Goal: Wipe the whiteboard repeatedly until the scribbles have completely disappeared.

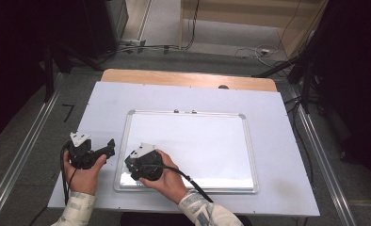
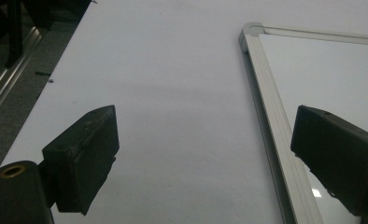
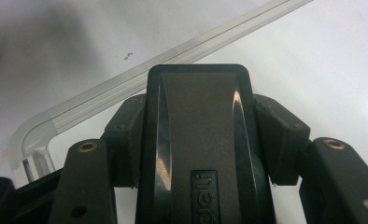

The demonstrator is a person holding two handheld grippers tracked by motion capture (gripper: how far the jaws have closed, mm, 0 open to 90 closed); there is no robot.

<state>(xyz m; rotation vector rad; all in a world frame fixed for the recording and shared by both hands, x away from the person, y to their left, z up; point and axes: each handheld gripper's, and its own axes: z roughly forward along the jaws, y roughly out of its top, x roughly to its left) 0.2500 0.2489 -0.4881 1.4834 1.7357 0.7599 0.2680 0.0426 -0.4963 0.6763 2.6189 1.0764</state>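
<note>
A whiteboard (image 1: pixel 197 141) with a silver frame lies flat on the white table top. My right gripper (image 1: pixel 131 168) hovers over its near left corner, shut on a black eraser (image 3: pixel 196 93) that stands between the two fingers (image 3: pixel 280 135). The rounded frame corner (image 3: pixel 37 130) and the white board surface (image 3: pixel 322 70) lie right beneath it. To the left of the board, my left gripper (image 1: pixel 109 147) rests low over the table. Its jaws are wide open with nothing between them (image 2: pixel 205 116), and the board's left frame rail (image 2: pixel 266 102) runs under the right-hand jaw.
The white table top (image 1: pixel 80 108) has a wooden strip (image 1: pixel 188 77) along its far edge. Metal rails (image 1: pixel 19 160) run along the floor on both sides. Cables (image 1: pixel 259 51) and dark stands sit beyond the table.
</note>
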